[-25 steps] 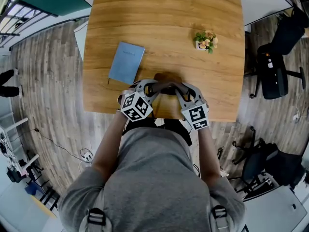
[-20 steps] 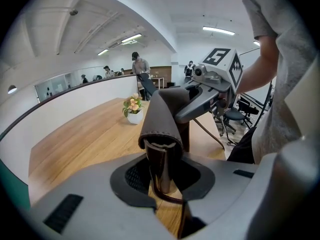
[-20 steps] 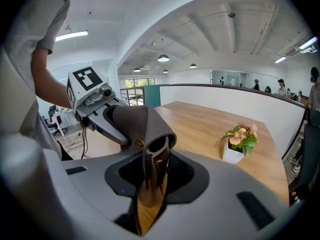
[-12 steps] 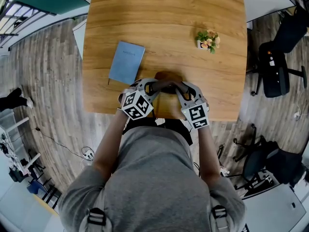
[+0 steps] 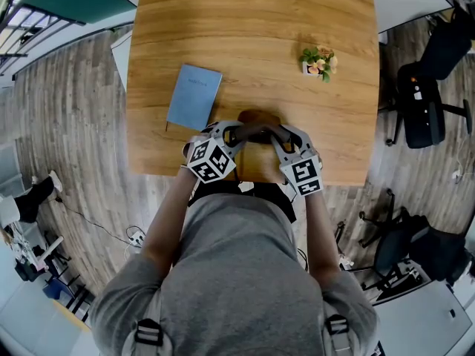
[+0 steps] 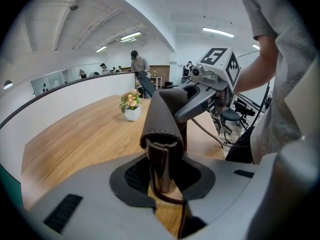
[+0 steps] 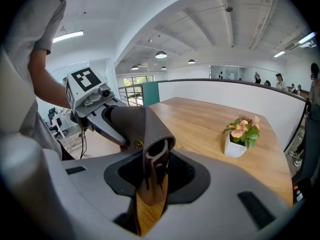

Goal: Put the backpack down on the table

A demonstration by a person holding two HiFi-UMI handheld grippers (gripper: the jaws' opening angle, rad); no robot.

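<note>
A dark brown leather strap bridges both grippers just above the near edge of the wooden table. My left gripper is shut on one end of it; in the left gripper view the folded strap runs down between the jaws of that gripper. My right gripper is shut on the other end, and in the right gripper view the strap drops into its jaws. A black shape lies under the grippers against the person's body; I cannot tell what it is.
A blue book lies on the table to the left of the grippers. A small white pot of flowers stands at the far right. Black office chairs stand right of the table. Strap buckles sit on the person's shoulders.
Both grippers stay where they were with the strap between them. Someone's foot at the left edge of the floor has moved downward in the head view.
</note>
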